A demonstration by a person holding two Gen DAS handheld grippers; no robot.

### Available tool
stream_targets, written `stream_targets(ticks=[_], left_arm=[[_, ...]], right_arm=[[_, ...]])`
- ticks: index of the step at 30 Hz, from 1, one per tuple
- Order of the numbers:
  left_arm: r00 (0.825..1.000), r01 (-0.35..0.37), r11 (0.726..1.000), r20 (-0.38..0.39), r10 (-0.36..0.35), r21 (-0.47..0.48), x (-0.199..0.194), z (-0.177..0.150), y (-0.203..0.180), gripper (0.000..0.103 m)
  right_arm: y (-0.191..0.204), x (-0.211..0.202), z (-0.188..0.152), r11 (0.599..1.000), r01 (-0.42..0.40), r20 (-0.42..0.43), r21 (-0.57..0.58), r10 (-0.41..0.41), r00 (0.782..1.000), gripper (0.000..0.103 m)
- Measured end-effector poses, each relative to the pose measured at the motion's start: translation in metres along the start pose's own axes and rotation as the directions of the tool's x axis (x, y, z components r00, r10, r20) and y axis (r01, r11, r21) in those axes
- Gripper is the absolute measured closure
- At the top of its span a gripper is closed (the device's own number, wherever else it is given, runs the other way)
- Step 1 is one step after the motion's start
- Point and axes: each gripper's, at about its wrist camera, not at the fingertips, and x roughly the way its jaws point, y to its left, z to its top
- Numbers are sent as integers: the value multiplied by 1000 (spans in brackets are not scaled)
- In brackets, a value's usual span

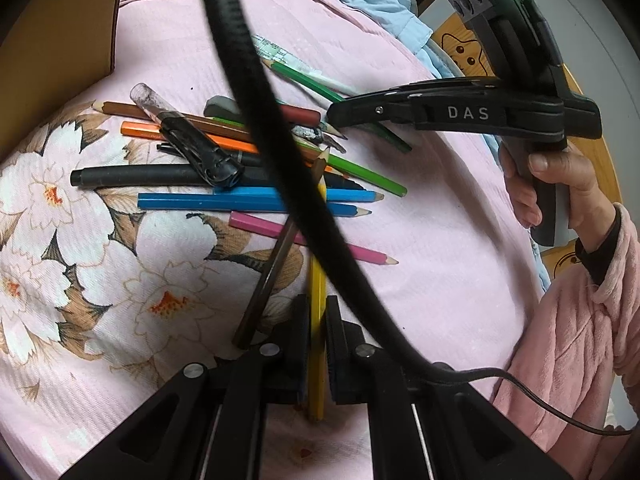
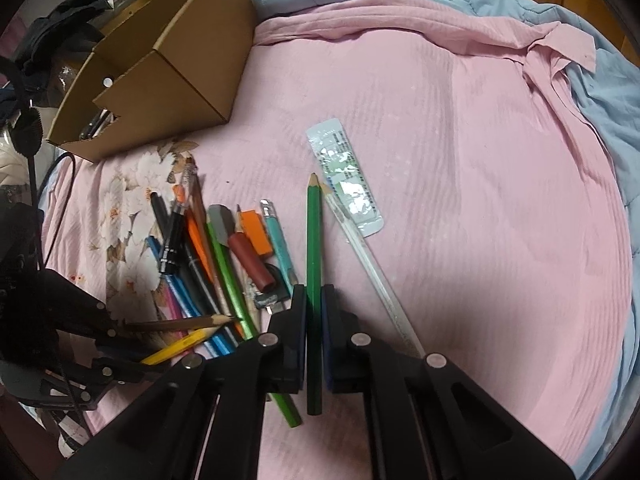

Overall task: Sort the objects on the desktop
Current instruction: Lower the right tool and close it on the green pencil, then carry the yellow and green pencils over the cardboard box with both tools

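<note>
pink sheet with a floral patch, brown box, dark green pencil, yellow pencil

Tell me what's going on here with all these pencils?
A person is sorting a pile of pencils and pens on a pink bedspread. The left tongs are shut on a yellow pencil; the right tongs are shut on a dark green pencil. A cardboard box sits beyond the pile.
</note>
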Motion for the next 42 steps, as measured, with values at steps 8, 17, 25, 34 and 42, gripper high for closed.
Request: stream_targets(ticks=[8,17,25,34,42], left_arm=[[1000,-7,999,9,6,34,3,2,-10,96],[997,-36,997,75,31,72,-5,2,-24,96],[990,-71,995,125,62,76,-15,6,-39,96],[965,-155,988,211,154,-13,-59,11,-9,96],[949,-209,978,241,206,-10,-94,7,5,96]], right_arm=[[8,-3,-2,1000,-24,6,14,24,1000,96],[13,-25,-2,998,-48,75,35,45,996,96],[17,-49,-3,995,-89,144,49,81,986,96],[29,-83,-2,989,-133,248,64,113,962,96],[11,-104,-3,984,-129,317,125,84,945,96]])
